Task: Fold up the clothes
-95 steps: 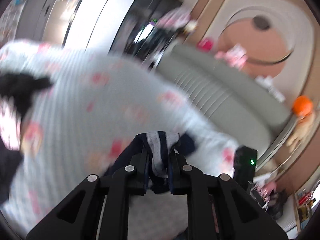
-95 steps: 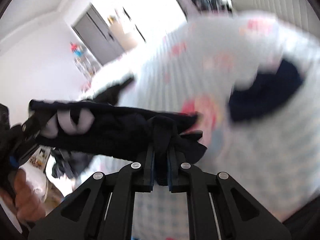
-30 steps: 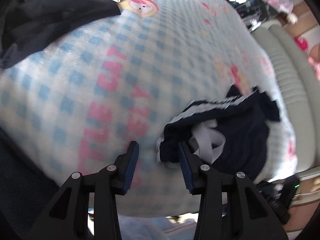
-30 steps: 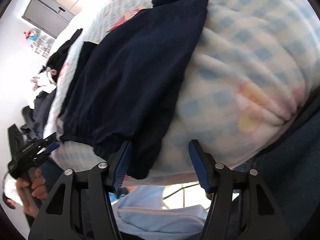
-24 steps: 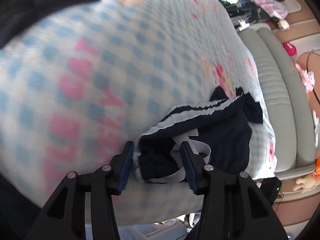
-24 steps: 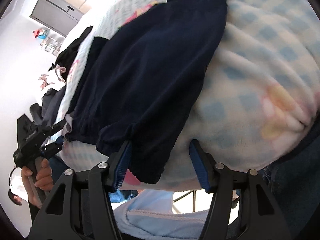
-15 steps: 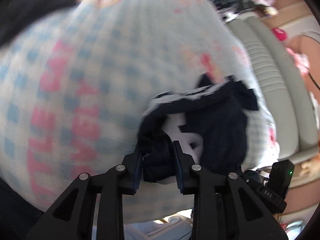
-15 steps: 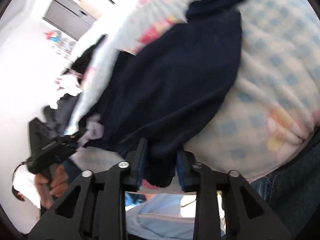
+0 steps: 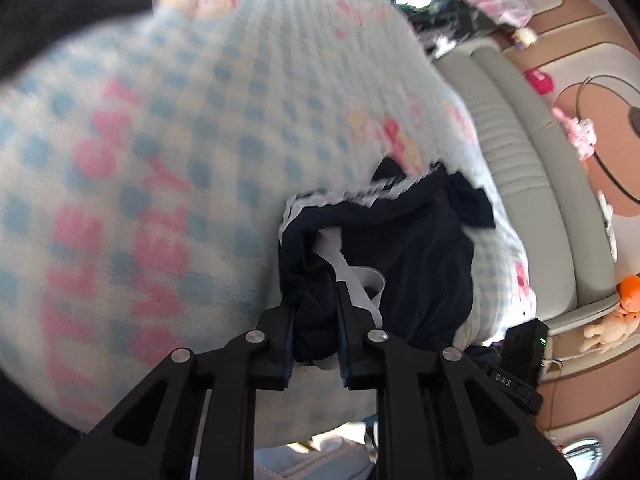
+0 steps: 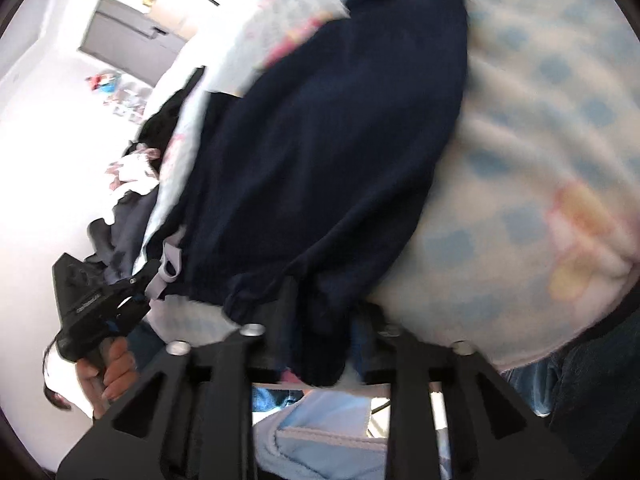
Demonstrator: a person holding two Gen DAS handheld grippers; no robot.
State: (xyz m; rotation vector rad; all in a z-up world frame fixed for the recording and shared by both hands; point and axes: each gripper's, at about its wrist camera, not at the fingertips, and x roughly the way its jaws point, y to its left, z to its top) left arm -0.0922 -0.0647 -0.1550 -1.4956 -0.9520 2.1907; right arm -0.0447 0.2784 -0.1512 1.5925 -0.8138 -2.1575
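both grippers are clamped on the near hem of the navy garment [image 10: 328, 152]: the left gripper [image 9: 316, 320] at one corner, the right gripper [image 10: 320, 344] at the other. the garment lies spread on the checked blanket [image 9: 168, 128], so i judge a fold is under way, not finished. a dark clothes pile [image 10: 132, 200] sits farther off.

**Little Legible Lettering**

On the other gripper [image 9: 516, 364], at the lower right of the left wrist view, small pale letters on its black body read roughly "DAS". Large pink letters are printed on the checked blanket [image 9: 208, 128] at left of that frame, too blurred to read. In the right wrist view, the marking on the black handheld gripper [image 10: 96, 300] at lower left is illegible.
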